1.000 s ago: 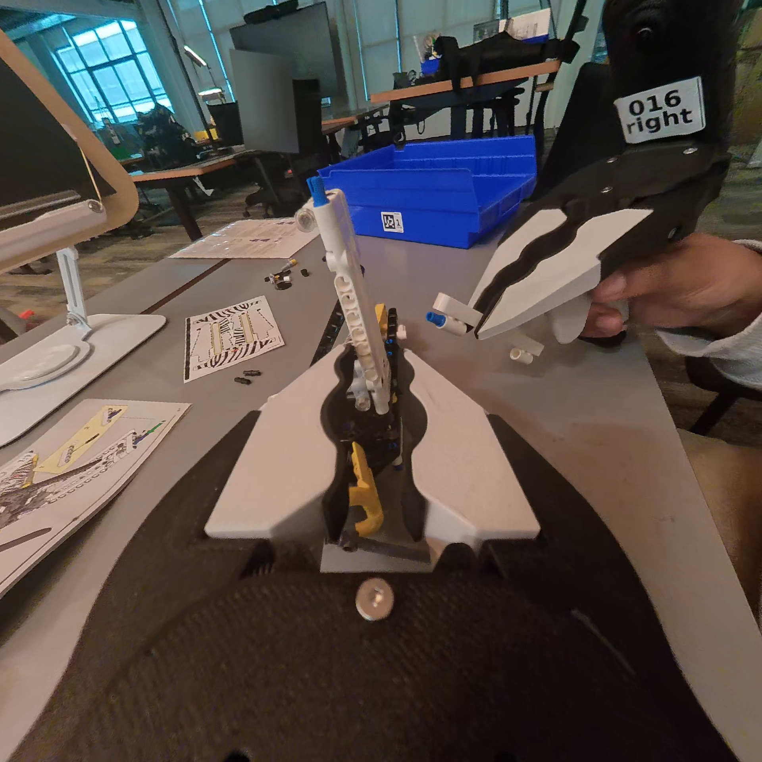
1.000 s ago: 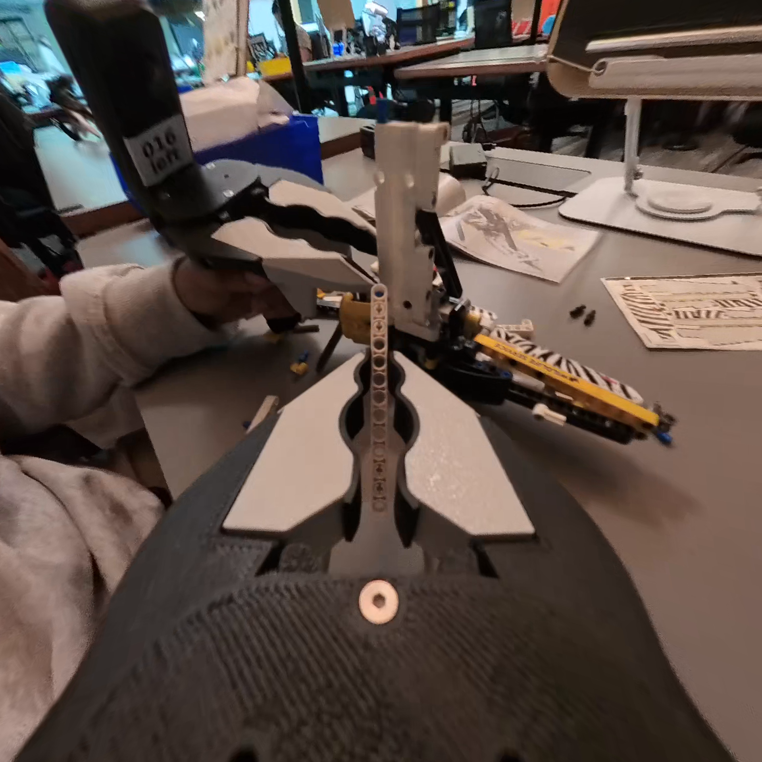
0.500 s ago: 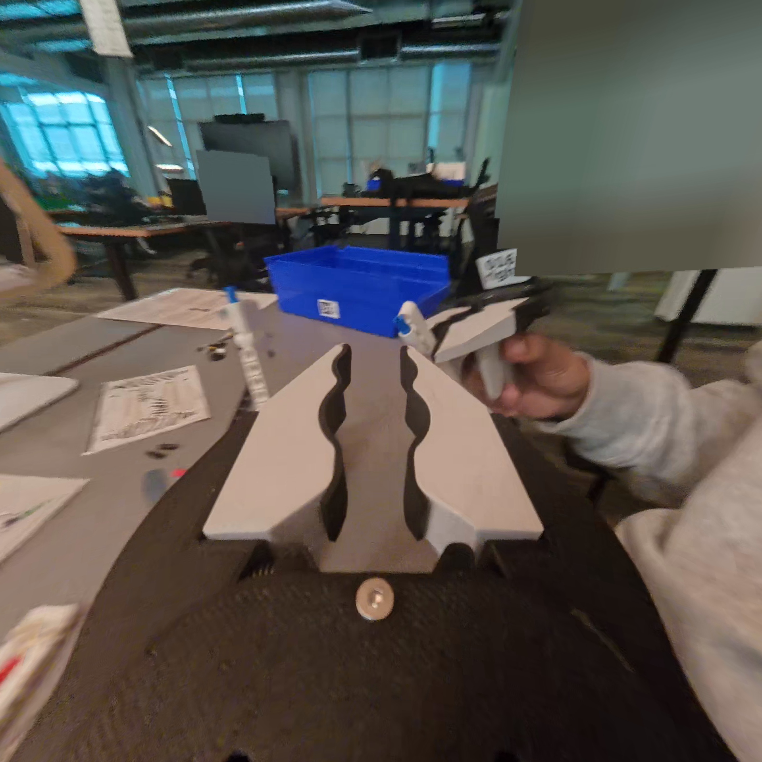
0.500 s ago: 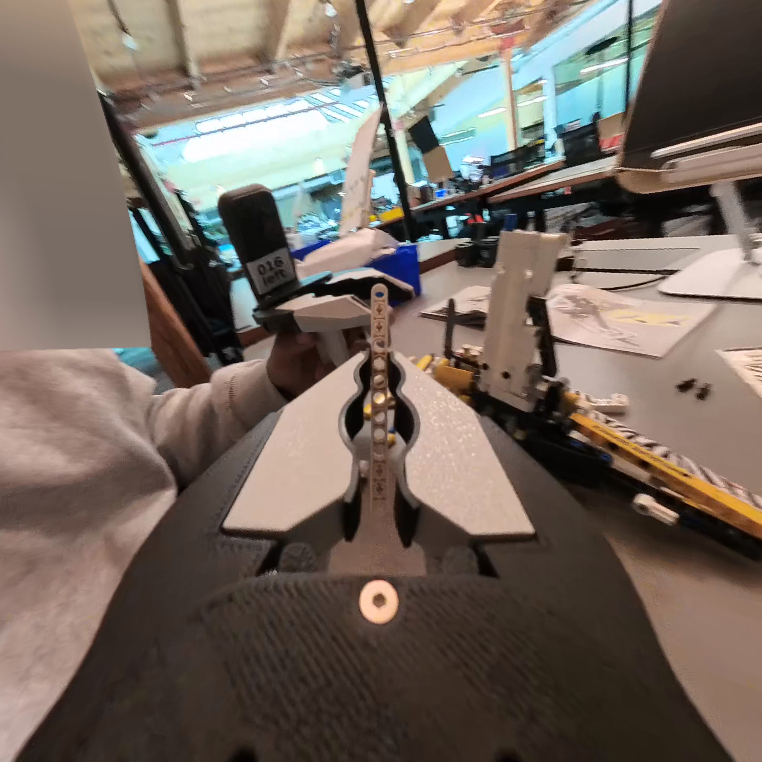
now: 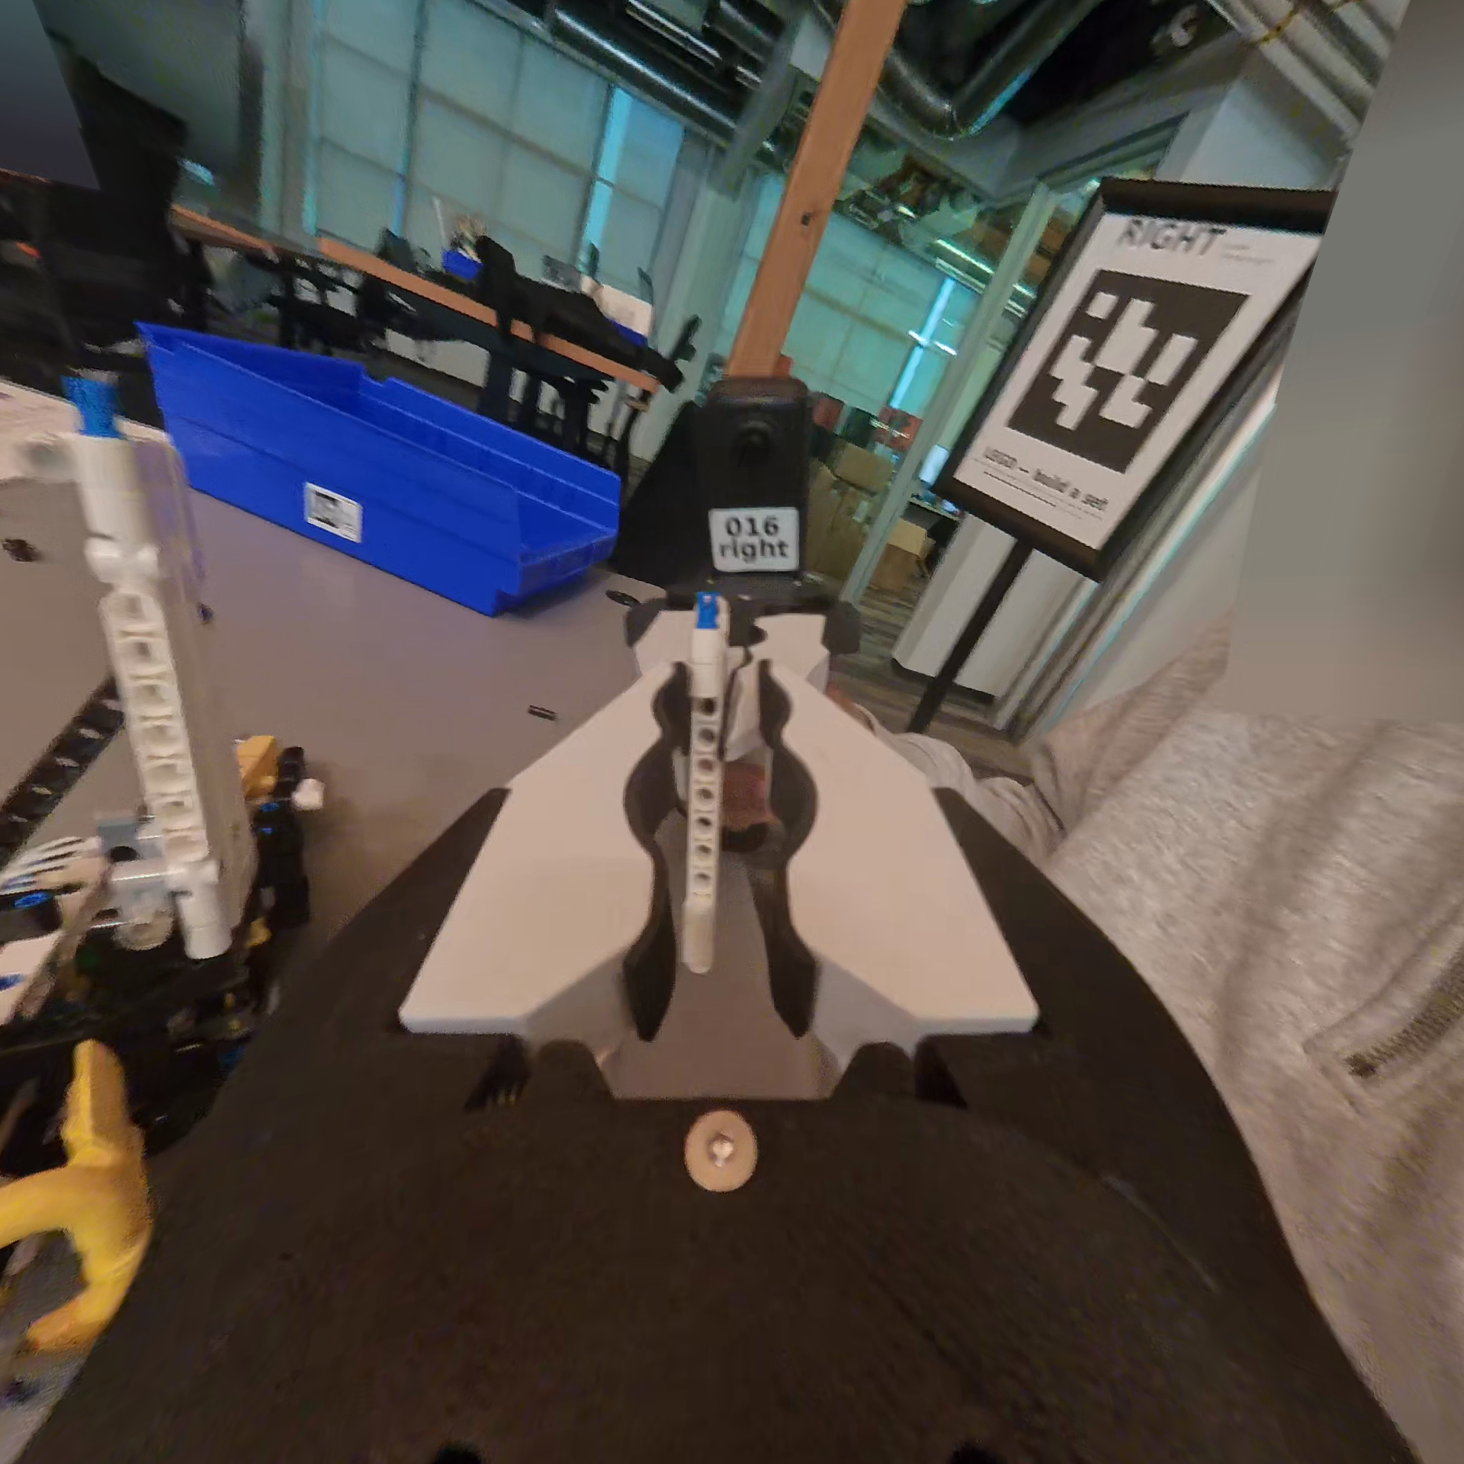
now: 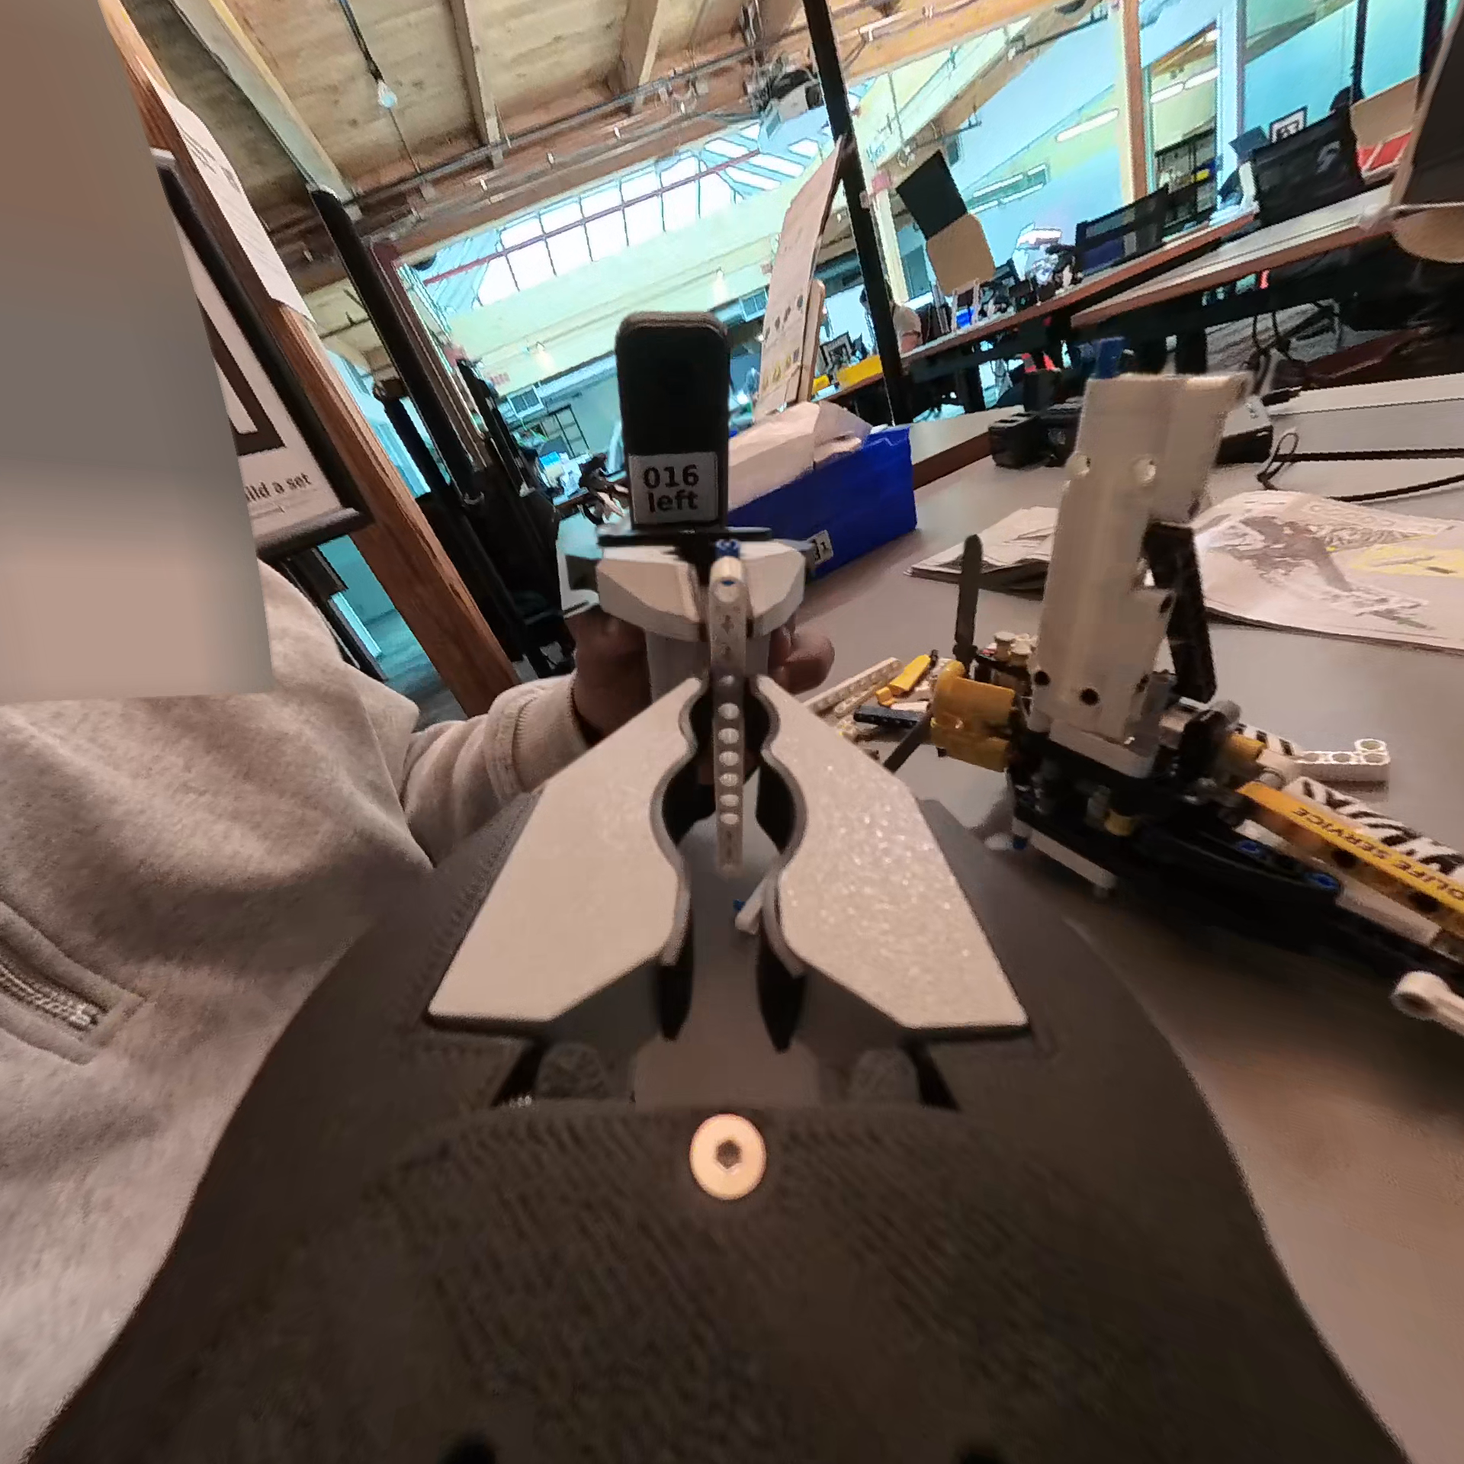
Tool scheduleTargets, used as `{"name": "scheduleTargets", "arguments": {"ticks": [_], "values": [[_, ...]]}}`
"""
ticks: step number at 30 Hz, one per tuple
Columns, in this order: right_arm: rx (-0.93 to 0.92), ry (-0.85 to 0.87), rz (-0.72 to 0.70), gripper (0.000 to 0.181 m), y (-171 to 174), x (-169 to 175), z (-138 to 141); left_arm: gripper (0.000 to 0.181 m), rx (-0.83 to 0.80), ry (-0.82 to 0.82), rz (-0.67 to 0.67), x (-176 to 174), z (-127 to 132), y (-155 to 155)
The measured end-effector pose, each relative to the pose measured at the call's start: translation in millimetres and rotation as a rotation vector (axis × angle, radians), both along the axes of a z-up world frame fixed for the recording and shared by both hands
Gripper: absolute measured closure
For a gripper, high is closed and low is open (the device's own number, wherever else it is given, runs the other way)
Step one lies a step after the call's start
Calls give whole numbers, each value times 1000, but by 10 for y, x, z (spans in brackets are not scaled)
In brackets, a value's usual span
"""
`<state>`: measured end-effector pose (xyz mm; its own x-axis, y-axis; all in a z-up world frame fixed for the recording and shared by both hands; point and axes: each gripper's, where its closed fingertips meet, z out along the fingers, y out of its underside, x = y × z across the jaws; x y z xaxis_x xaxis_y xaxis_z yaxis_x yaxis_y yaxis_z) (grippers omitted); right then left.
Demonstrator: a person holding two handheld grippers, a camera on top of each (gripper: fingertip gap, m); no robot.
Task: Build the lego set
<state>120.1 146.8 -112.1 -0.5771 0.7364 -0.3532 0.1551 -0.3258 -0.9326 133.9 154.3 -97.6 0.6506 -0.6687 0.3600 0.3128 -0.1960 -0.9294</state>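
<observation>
Both grippers have swung to face each other above the grey counter (image 6: 1236, 1125) of an open workshop, leaving the yellow-and-black Lego model (image 6: 1109, 737) beside a blue bin (image 5: 380, 467), the left gripper (image 5: 717, 689) apart around the white holed beam (image 6: 729, 752) while the right gripper (image 6: 725, 697) is clamped on it.

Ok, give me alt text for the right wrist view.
The right gripper grips a white holed lego beam upright, facing the left gripper, which meets the beam's far end. Right of them, a partly built yellow, black and white lego model sits on the grey table.
</observation>
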Motion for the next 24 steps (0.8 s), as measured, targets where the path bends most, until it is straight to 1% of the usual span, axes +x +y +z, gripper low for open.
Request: {"name": "scheduleTargets", "arguments": {"ticks": [1, 2, 3, 4, 7, 9, 11, 13, 15, 24], "values": [[24, -14, -3, 176, -5, -3, -29, 152, -21, -2, -30, 36, -22, -11], [50, -30, -3, 176, -16, -9, -65, 149, -39, 2, -40, 54, -46, -6], [73, -41, 0, 176, -33, -11, -95, 164, -42, 15, -27, 47, -64, 8], [84, -43, 3, 175, -50, -10, -103, 174, -36, 32, 5, 13, -81, 31], [80, -31, -13, 174, -35, -14, -81, 175, -48, 0, 9, -35, -53, 28], [75, -19, -21, 168, -4, -4, -75, 175, -38, -34, 7, -72, 0, 9], [74, -21, 2, 163, -13, 24, -90, 176, -44, -34, -1, -80, 1, -5], [82, -32, 31, 167, -44, 47, -115, 175, -56, -3, 2, -71, -38, 1], [99, -37, 44, 173, -75, 51, -137, 176, -60, -6, -13, -41, -39, -3], [115, -57, 62, 175, -88, 79, -164, 176, -57, -9, -15, 14, -45, 14]]}}
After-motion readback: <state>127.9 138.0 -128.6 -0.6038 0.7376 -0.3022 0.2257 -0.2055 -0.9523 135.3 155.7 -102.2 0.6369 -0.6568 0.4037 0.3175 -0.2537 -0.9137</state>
